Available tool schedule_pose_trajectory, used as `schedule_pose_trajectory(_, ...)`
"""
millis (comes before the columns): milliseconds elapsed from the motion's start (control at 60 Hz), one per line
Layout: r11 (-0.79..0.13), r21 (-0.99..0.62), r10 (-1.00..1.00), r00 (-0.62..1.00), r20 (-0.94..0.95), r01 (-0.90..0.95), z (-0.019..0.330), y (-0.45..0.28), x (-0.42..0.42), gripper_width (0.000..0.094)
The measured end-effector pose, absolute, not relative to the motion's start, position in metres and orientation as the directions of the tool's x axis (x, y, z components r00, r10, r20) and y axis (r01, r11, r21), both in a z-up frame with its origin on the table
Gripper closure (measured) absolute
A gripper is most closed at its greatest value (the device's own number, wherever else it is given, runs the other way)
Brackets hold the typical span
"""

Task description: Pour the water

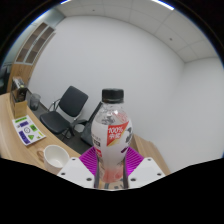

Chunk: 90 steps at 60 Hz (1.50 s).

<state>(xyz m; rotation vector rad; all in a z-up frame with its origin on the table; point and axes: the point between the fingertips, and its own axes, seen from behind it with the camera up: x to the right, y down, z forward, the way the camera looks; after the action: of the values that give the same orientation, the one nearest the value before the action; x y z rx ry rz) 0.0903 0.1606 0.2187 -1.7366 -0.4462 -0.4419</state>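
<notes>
A clear plastic bottle (112, 130) with a black cap and a red and white label stands upright between my fingers, and both purple pads (92, 160) press on its lower body. My gripper (112, 165) holds it lifted above the wooden table (25, 155). A white cup (53, 155) stands on the table to the left of the bottle and a little below it.
A black office chair (68, 108) stands behind the table at the left. A green and white card (26, 127) lies on the table's far left. A white wall fills the background, with ceiling lights above.
</notes>
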Motion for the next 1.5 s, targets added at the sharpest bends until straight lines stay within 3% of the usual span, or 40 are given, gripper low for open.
schedule_pose_trajectory(167, -0.261, -0.942, 0.14, 0.973, 0.181, 0.213, 0.158, 0.163, 0.083, 0.0611)
schedule_pose_trajectory(467, -0.337, -0.936, 0.172, 0.984, 0.047, 0.104, 0.068, 0.168, 0.086, 0.0607)
schedule_pose_trajectory(600, -0.318, -0.948, 0.148, 0.989, -0.013, 0.035, 0.069, 0.172, 0.092, 0.0599)
schedule_pose_trajectory(683, -0.314, -0.948, 0.151, 0.989, -0.003, 0.045, 0.069, 0.17, 0.091, 0.0541)
schedule_pose_trajectory(800, -0.34, -0.937, 0.14, 0.99, 0.029, 0.075, 0.066, 0.168, 0.092, 0.0378)
schedule_pose_trajectory(883, -0.382, -0.923, 0.112, 0.994, 0.015, 0.057, 0.067, 0.161, 0.099, 0.0069)
schedule_pose_trajectory(1033, -0.446, -0.894, 0.035, 0.999, 0.041, 0.052, 0.093, 0.116, 0.112, 0.0083)
schedule_pose_trajectory(1217, -0.526, -0.849, 0.004, 0.998, 0.056, 0.05, 0.144, 0.001, 0.094, 0.0078)
schedule_pose_trajectory(1500, -0.56, -0.828, -0.019, 0.999, 0.026, 0.011, 0.204, -0.163, 0.028, 0.0076)
